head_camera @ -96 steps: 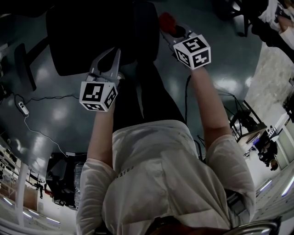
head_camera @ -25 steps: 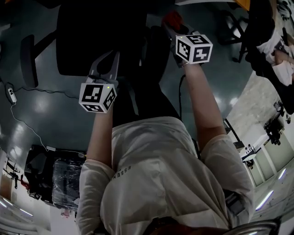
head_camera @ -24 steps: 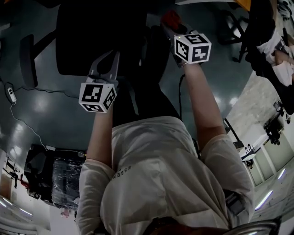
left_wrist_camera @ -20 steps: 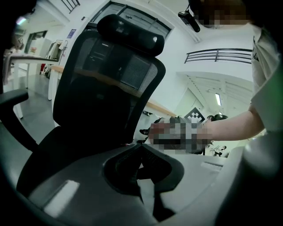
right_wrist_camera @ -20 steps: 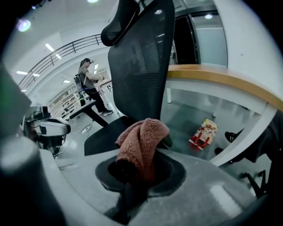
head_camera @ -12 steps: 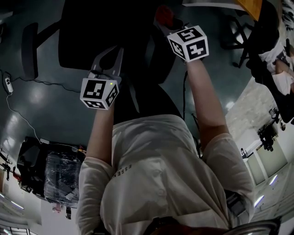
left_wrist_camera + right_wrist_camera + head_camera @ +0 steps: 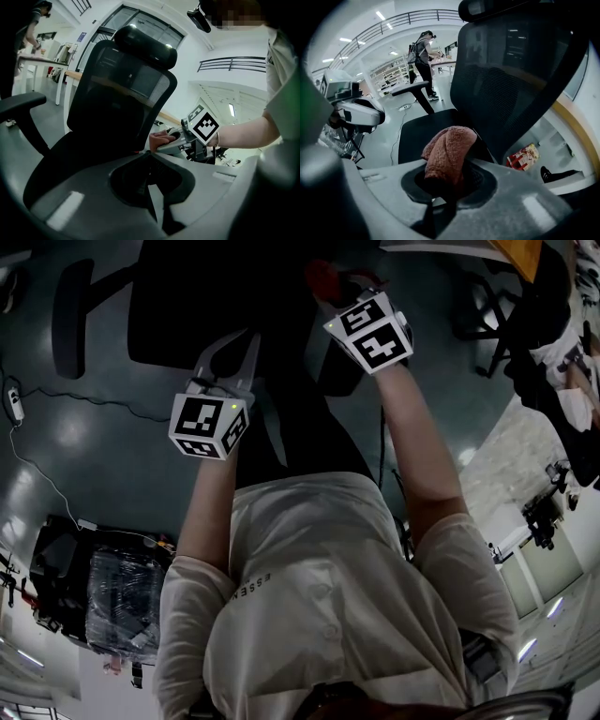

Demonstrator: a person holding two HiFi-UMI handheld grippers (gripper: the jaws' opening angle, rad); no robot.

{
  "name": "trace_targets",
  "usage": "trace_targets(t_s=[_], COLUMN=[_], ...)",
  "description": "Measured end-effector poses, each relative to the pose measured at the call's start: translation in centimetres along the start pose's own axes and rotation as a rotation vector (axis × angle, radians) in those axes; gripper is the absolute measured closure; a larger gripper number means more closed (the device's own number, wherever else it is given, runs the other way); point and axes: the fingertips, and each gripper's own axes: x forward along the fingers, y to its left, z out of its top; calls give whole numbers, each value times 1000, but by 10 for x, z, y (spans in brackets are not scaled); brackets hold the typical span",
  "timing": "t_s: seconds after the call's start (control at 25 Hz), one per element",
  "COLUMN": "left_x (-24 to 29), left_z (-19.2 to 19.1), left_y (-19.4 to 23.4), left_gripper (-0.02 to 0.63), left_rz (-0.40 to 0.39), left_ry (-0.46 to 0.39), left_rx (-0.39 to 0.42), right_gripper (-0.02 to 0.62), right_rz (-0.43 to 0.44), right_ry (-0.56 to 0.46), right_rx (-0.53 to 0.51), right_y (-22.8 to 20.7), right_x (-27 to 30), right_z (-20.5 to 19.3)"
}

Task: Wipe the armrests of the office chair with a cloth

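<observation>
A black mesh office chair point(image 7: 187, 296) stands in front of me, its far armrest point(image 7: 70, 315) out at the left. In the right gripper view that armrest point(image 7: 410, 87) shows beyond the seat point(image 7: 426, 129). My right gripper point(image 7: 446, 180) is shut on a reddish cloth point(image 7: 447, 150), held at the chair's right side by the backrest point(image 7: 511, 70). From above, the cloth point(image 7: 328, 277) sticks out past the right gripper point(image 7: 339, 294). My left gripper point(image 7: 242, 341) hovers over the seat's front, shut with nothing in it. Its view shows the backrest point(image 7: 122, 93) and the right gripper point(image 7: 180, 140).
A cable and power strip point(image 7: 11, 399) lie on the floor at the left. A plastic-wrapped box point(image 7: 122, 587) stands behind me on the left. Another person point(image 7: 423, 58) stands at a desk beyond the chair. A snack bag point(image 7: 524, 157) lies on the floor.
The right gripper with the cloth has shifted a little left and tilted toward the chair. The left gripper has kept its place over the seat's front.
</observation>
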Motion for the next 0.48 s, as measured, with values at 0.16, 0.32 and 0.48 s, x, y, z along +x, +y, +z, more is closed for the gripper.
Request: trace_targets(t_s=[0.16,0.32,0.48], left_x=[-21,-47,-69], left_z=[-6,-16,-26], left_y=[6,12,13], left_gripper=[589,589,589], left_rz=[-13,-33,-60], left_ry=[7,19,25], left_rx=[15,31,51], right_gripper=[540,540,540], right_rz=[-5,-28,-64], right_ry=[16,42,43], right_rx=[61,91,117], right_y=[25,55,78], right_x=[2,-4,-7], right_z=[-14,-27,-39])
